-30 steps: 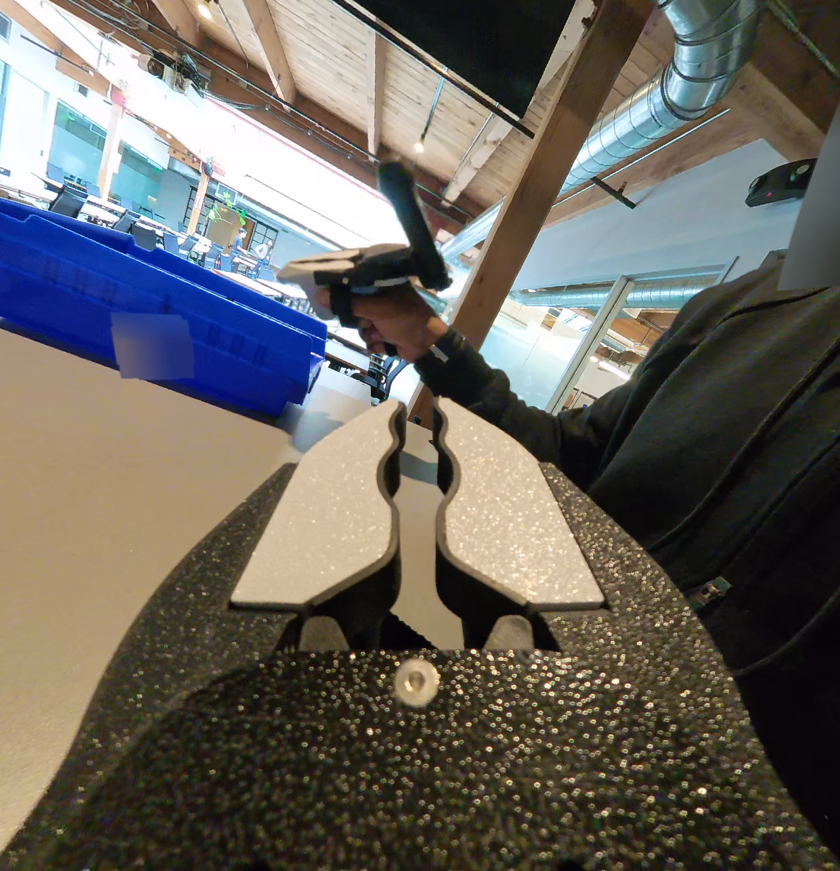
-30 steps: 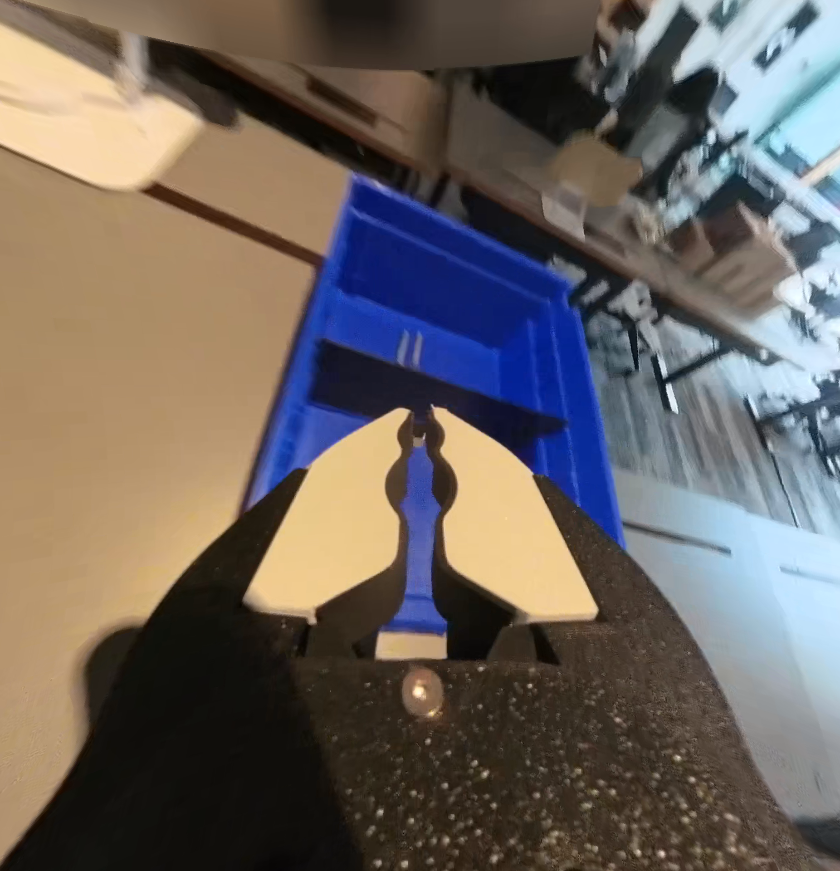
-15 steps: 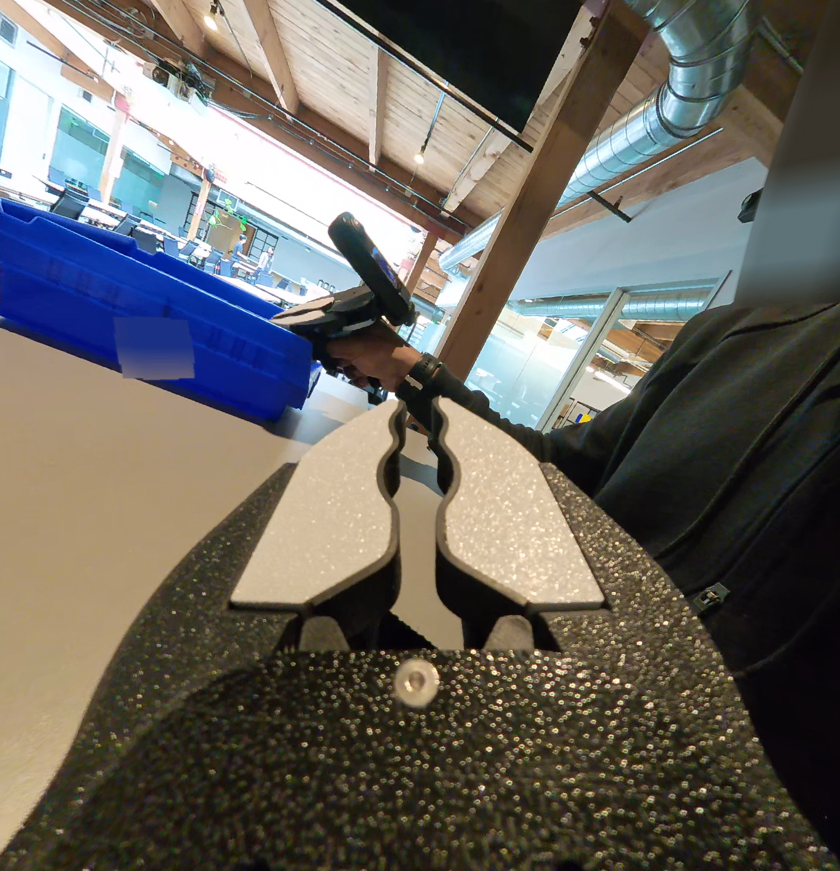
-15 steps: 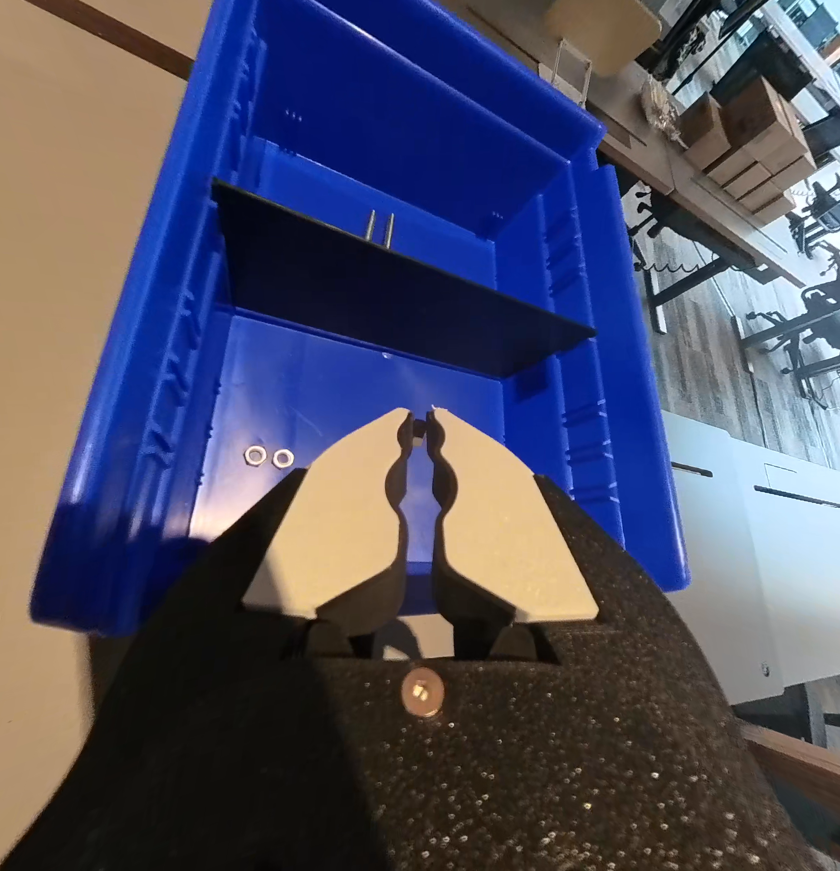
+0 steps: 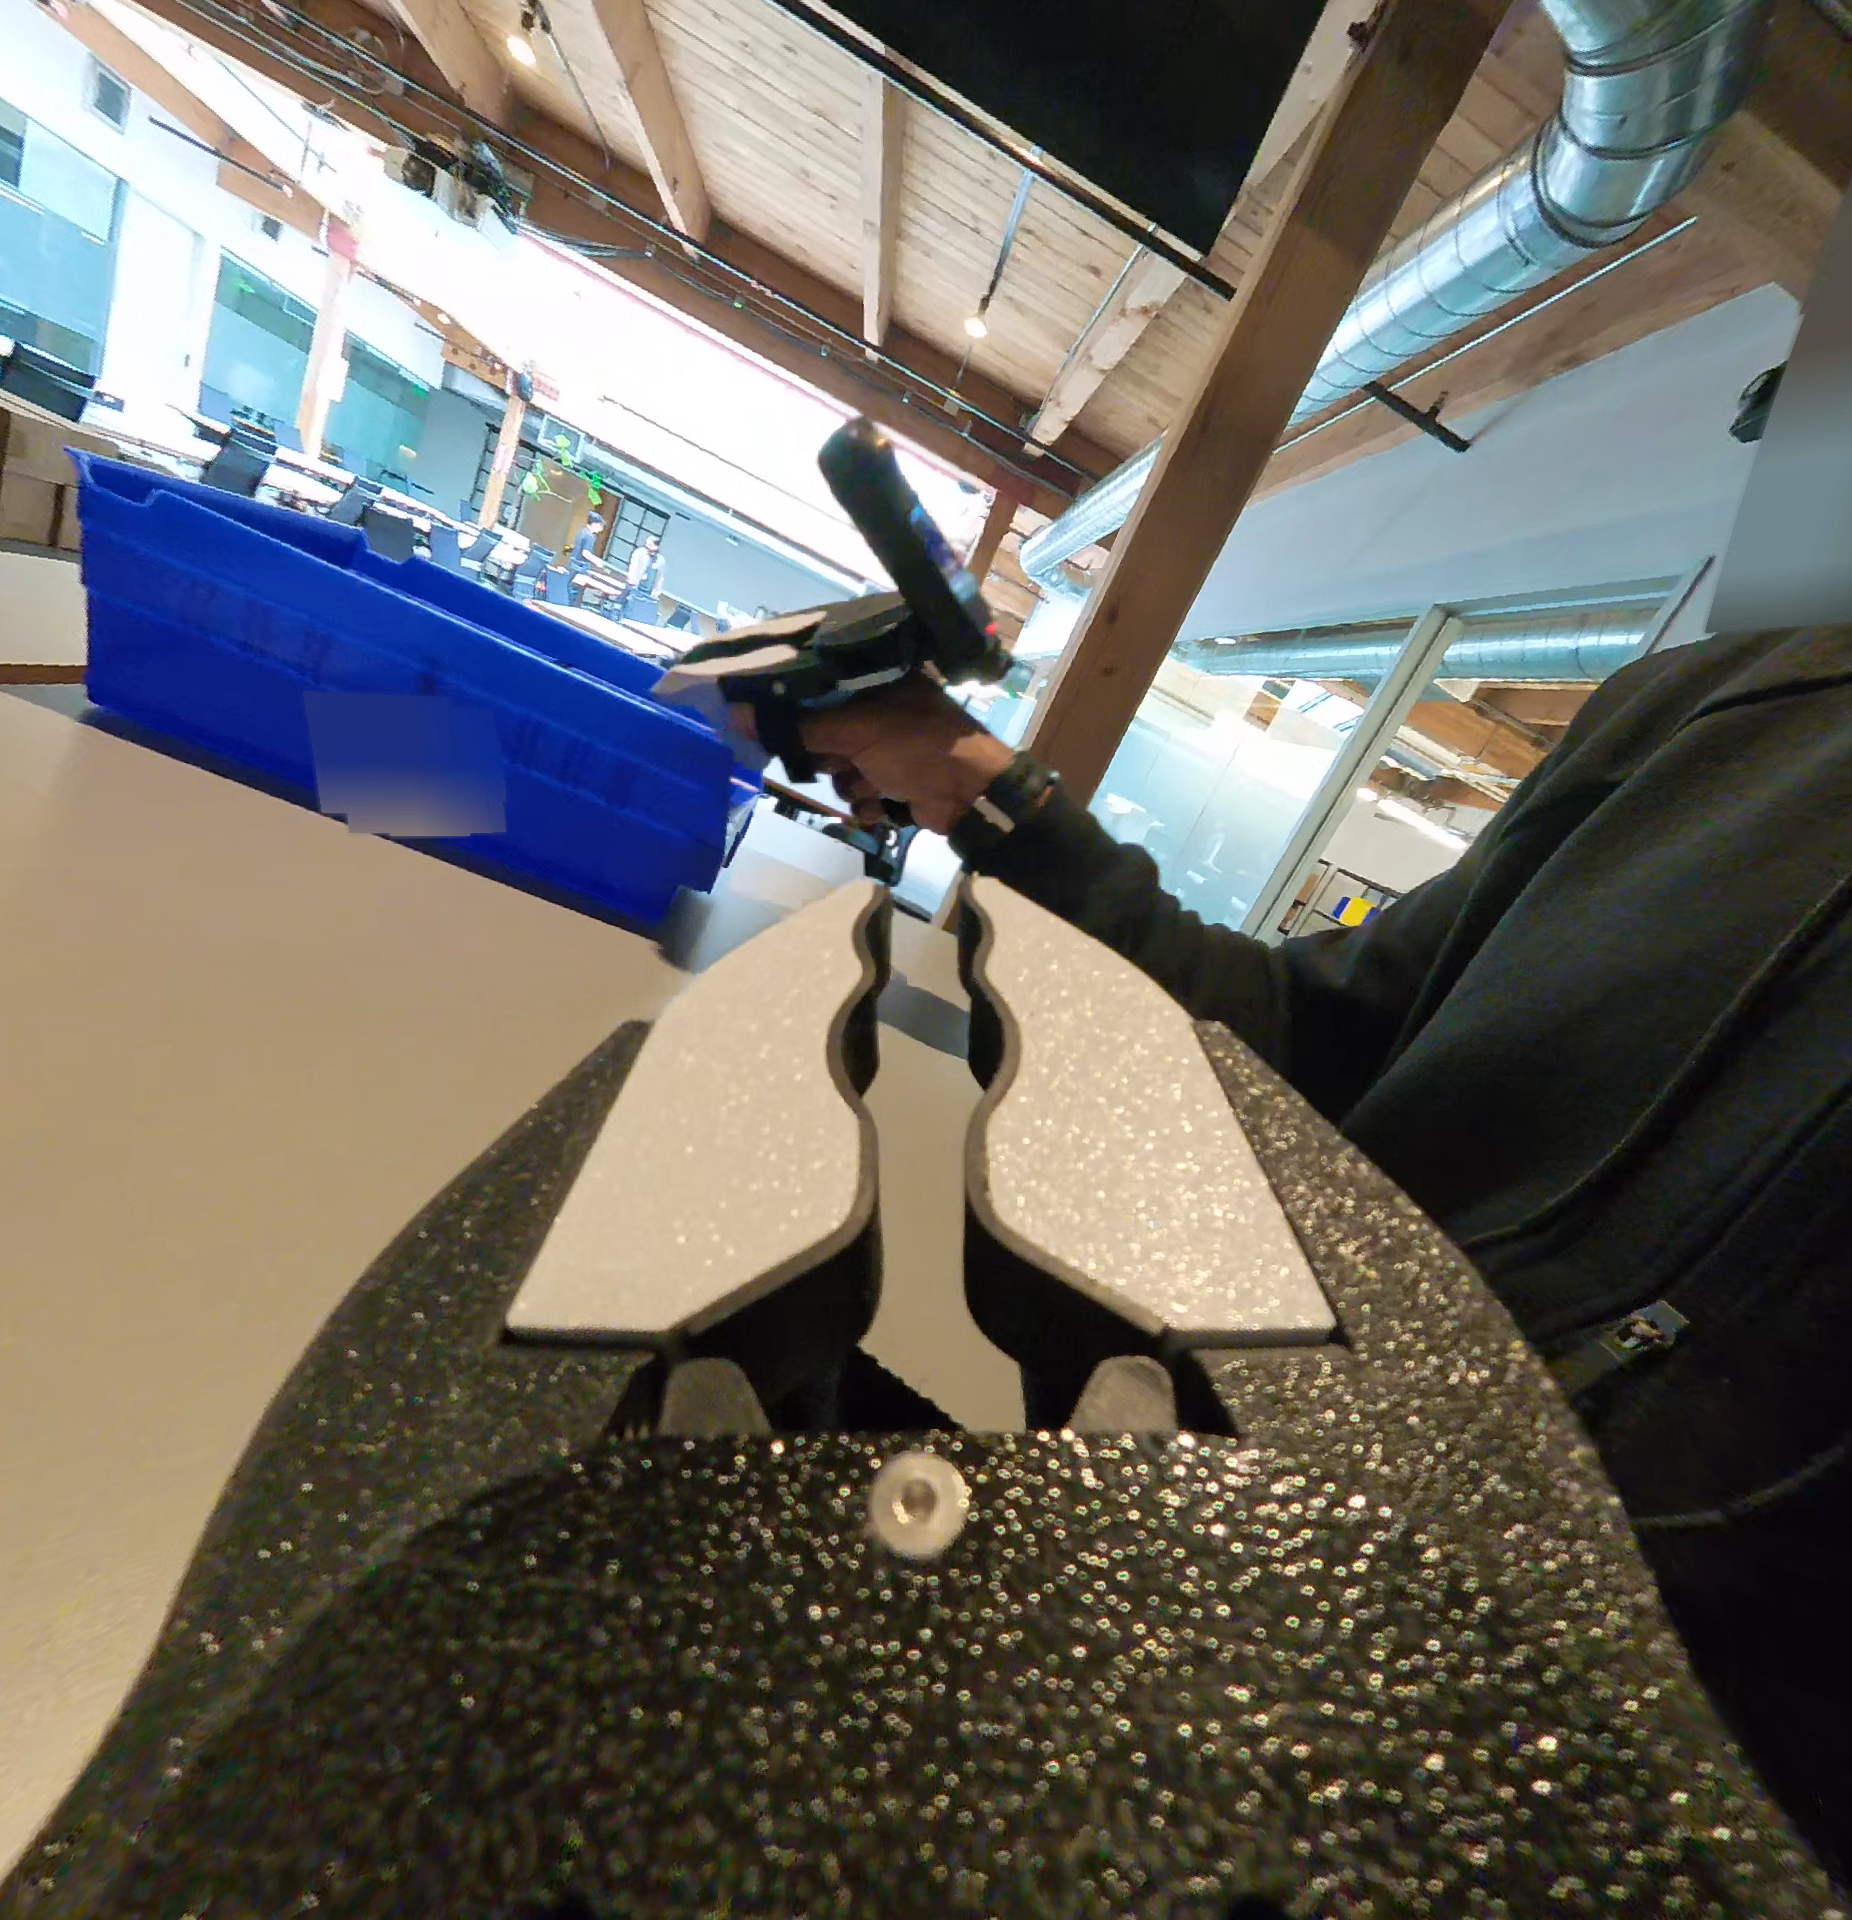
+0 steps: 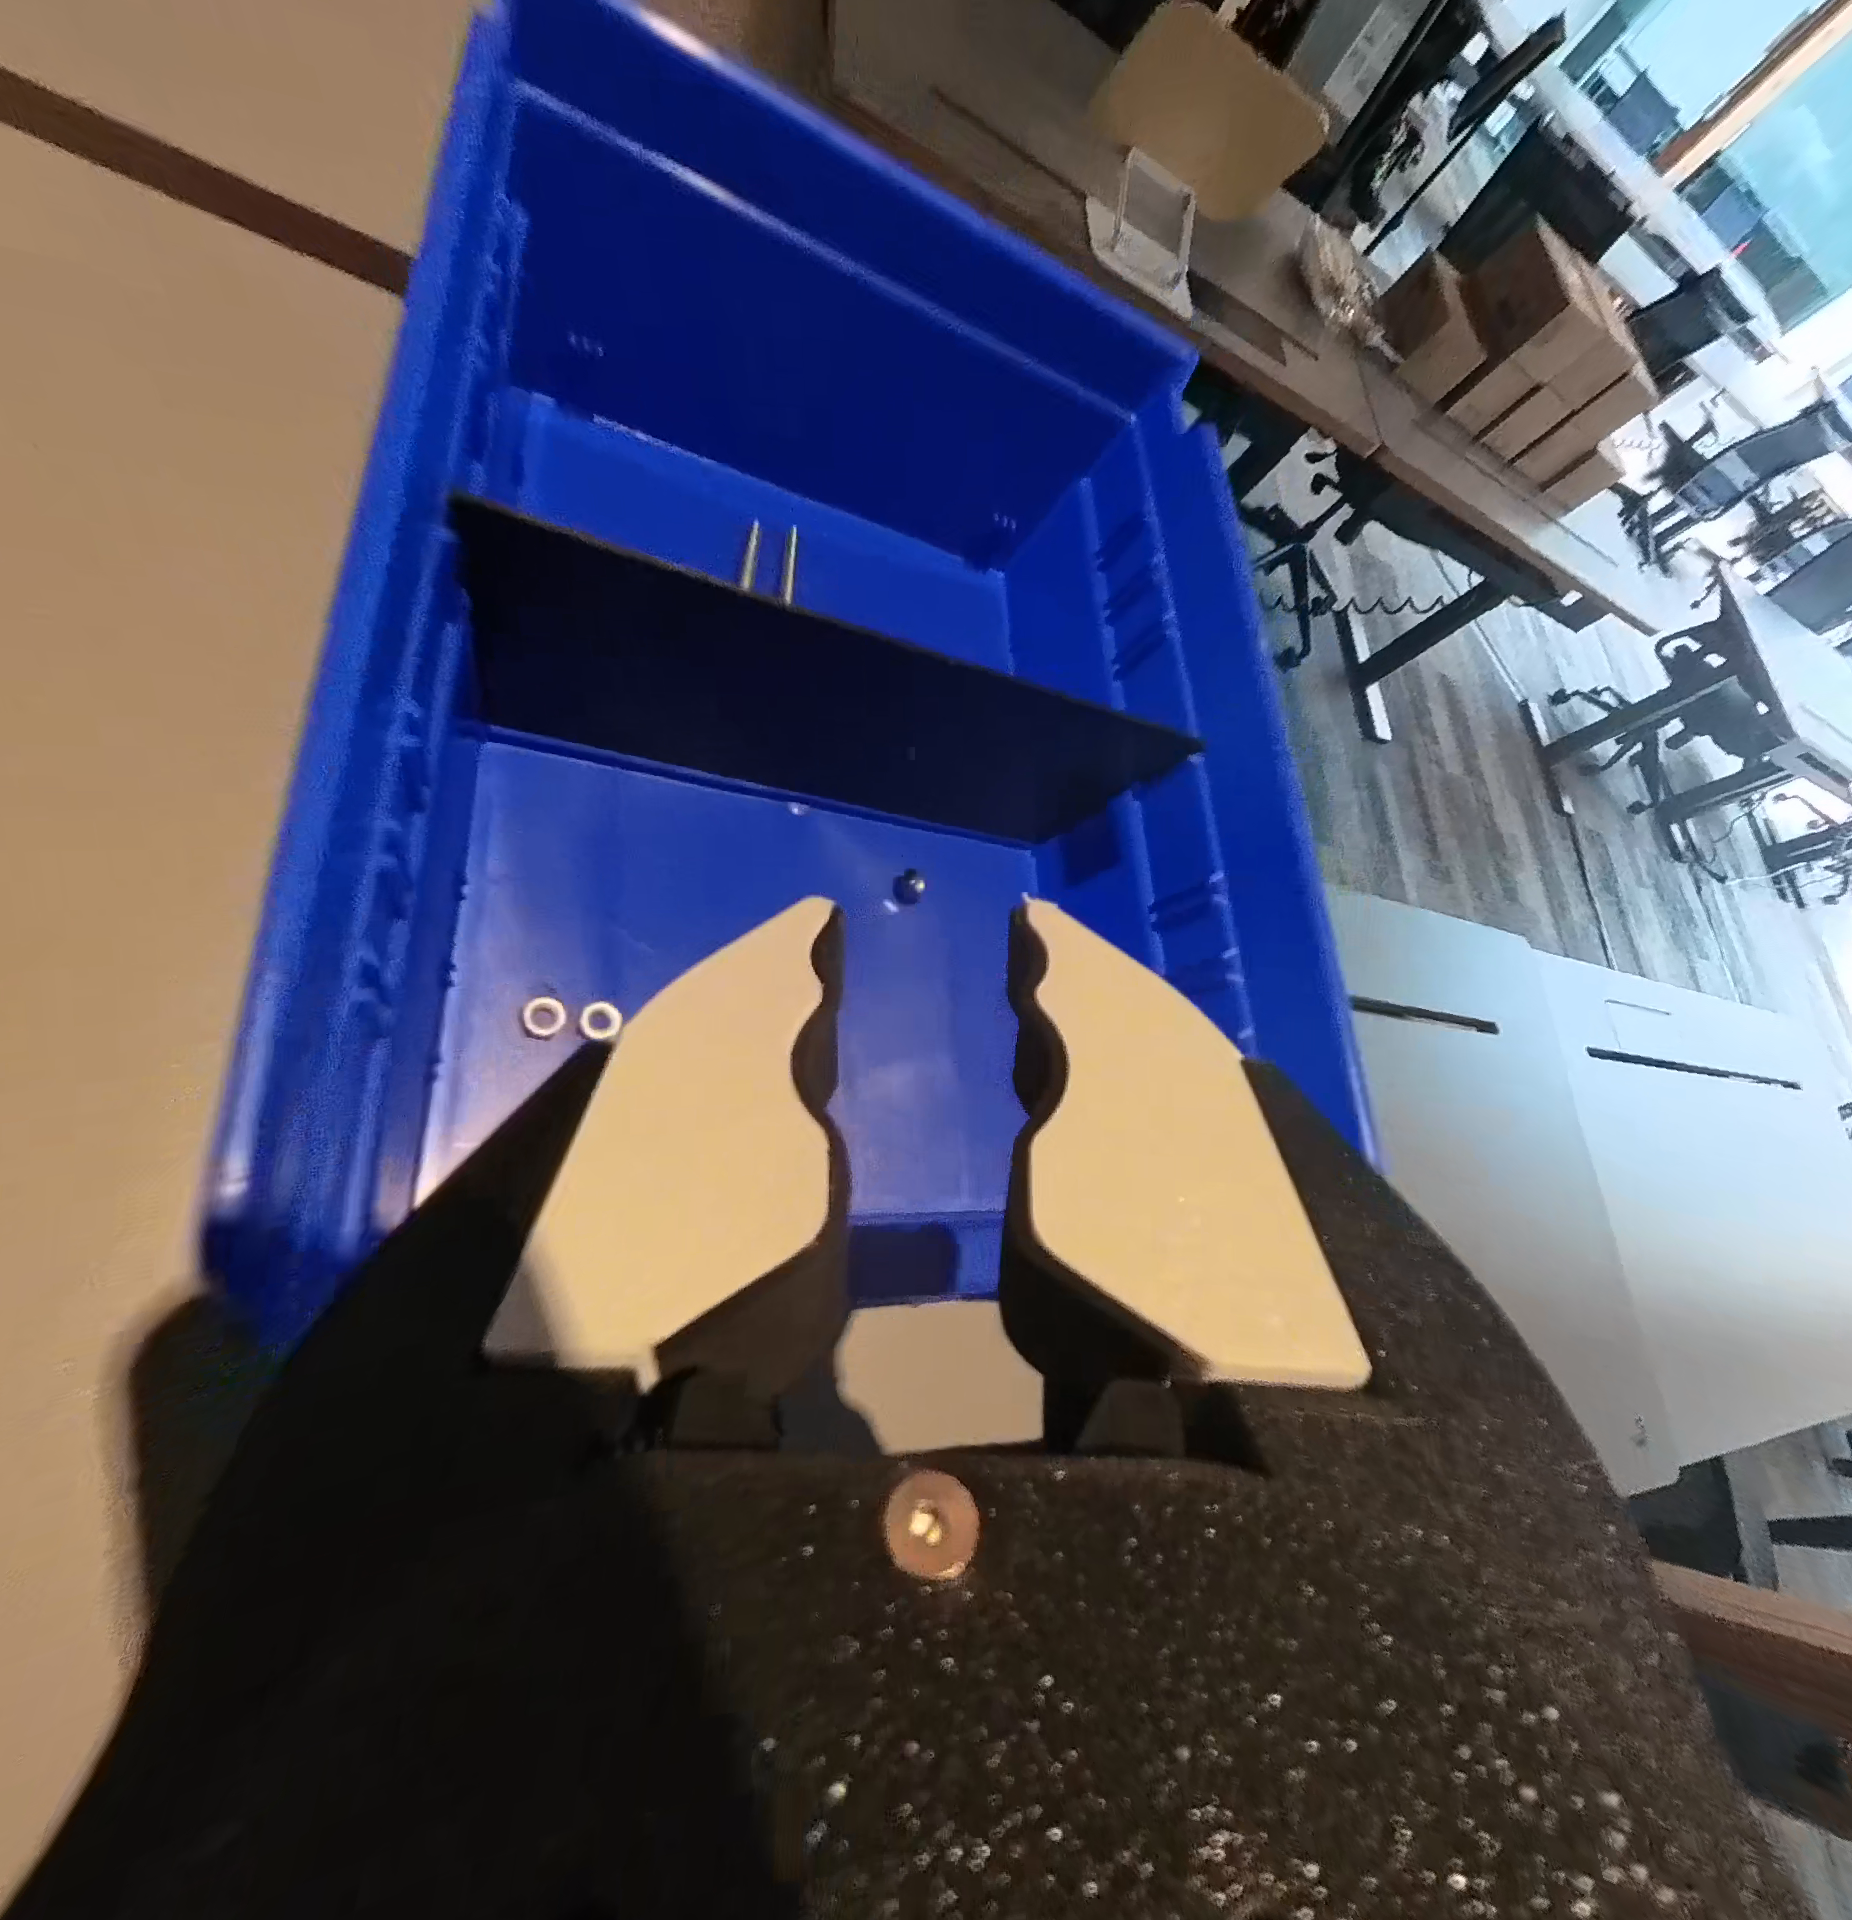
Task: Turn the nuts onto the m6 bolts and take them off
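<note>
My right gripper (image 6: pixel 927 914) is open above the near compartment of a blue bin (image 6: pixel 361 831). A small dark nut (image 6: pixel 909 885) shows just past its fingertips over the bin floor, touching neither pad. Two silver nuts (image 6: pixel 541 1017) (image 6: pixel 599 1021) lie side by side at the near left of that compartment. Two bolts (image 6: pixel 771 561) lie behind the black divider (image 6: pixel 797 686) in the far compartment. My left gripper (image 5: pixel 922 904) sits low over the table with its pads a narrow gap apart and nothing seen between them. The right gripper (image 5: pixel 735 655) also shows there, held by a hand over the bin (image 5: pixel 226 644).
The beige table (image 5: pixel 226 1039) runs left of the bin. A person in a dark jacket (image 5: pixel 1628 987) fills the right of the left wrist view. Past the bin's far and right sides the table ends, with desks, boxes and chairs (image 6: pixel 1524 312) on the floor below. There is about 35 cm between the tips of the two grippers.
My right gripper's pads were shut on a small nut and have now opened over the near compartment. The nut has left the grasp. My left gripper has hardly moved.
</note>
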The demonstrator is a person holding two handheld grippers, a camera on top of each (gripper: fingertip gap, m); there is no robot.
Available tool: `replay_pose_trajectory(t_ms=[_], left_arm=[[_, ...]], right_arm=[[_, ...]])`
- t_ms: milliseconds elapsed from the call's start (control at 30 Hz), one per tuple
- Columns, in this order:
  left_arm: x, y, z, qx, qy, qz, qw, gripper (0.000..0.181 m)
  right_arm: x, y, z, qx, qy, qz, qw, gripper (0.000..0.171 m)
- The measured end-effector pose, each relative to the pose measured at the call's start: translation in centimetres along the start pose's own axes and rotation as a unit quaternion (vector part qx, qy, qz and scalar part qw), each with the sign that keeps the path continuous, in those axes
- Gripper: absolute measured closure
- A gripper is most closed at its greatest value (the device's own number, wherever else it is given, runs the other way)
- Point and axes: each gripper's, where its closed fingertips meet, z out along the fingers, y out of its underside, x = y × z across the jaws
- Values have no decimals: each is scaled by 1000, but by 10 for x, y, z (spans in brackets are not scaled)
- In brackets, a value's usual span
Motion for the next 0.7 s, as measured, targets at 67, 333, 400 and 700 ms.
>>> replay_pose_trajectory(t_ms=[67,333,400,700], left_arm=[[-3,1,1,-7,-16,19,1000,169],[-12,5,6,-36,-109,177,977,166],[-13,3,6,-33,-132,226,965,164],[17,-45,-15,107,-210,431,871,161]], right_arm=[[-2,-15,-14,20,5,-10,1000,139],[-99,-90,-71,120,-88,-64,987,137],[-143,-99,-76,133,-128,-79,980,137],[-313,-96,-49,87,-265,-63,958,129]])
